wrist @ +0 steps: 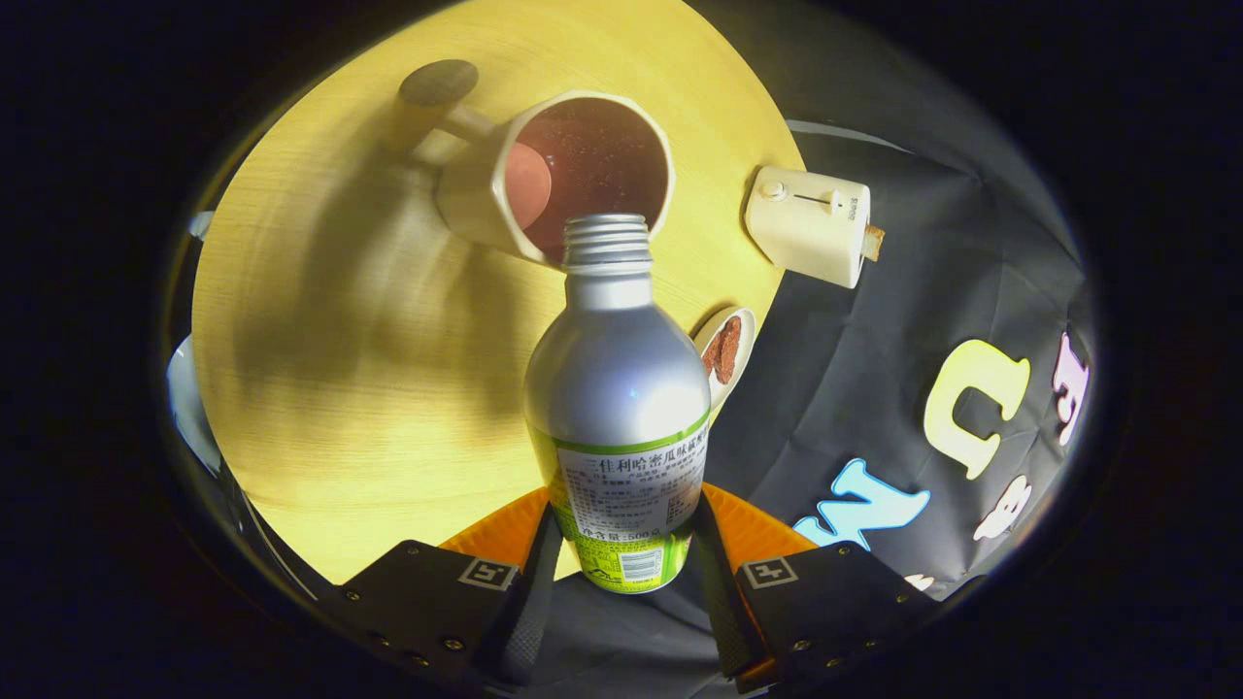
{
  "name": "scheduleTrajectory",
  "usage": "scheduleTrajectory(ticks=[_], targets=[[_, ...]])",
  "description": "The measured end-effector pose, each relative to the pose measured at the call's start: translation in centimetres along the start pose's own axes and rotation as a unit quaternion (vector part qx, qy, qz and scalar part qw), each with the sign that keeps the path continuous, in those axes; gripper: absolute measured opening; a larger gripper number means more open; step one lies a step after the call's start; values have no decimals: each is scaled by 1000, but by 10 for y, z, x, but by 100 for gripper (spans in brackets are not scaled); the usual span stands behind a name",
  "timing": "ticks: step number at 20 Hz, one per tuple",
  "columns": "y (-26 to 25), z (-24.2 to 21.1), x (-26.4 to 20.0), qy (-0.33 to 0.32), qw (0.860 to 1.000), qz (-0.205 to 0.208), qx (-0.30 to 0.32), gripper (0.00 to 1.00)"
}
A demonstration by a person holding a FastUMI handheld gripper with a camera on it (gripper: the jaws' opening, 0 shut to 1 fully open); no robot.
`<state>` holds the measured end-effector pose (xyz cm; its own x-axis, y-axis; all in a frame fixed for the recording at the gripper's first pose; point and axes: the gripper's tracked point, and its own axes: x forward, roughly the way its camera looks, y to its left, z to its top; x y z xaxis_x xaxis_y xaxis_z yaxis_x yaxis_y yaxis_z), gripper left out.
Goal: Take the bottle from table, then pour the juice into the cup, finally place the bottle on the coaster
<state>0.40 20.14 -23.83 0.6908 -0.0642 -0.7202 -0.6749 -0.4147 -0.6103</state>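
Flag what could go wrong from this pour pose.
1. The bottle mouth sits at the near rim of the cup, not over its middle, so juice could run down the cup's outside onto the table.
2. The tongs grip only the bottle's base; tilted, it may slip or twist.
3. The coaster lies just behind the cup's handle, so the placing move could knock the cup.

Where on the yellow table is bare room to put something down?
The widest bare patch of the table lies beside the bottle, below the cup. It is crowded near the toaster and small plate, by the coaster. The claw is shut on the bottle.
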Motion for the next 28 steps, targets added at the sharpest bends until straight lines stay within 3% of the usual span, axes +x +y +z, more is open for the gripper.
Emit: scheduleTrajectory(ticks=[28], targets=[[-24,-6,-15,46,995,3,-89,69]])
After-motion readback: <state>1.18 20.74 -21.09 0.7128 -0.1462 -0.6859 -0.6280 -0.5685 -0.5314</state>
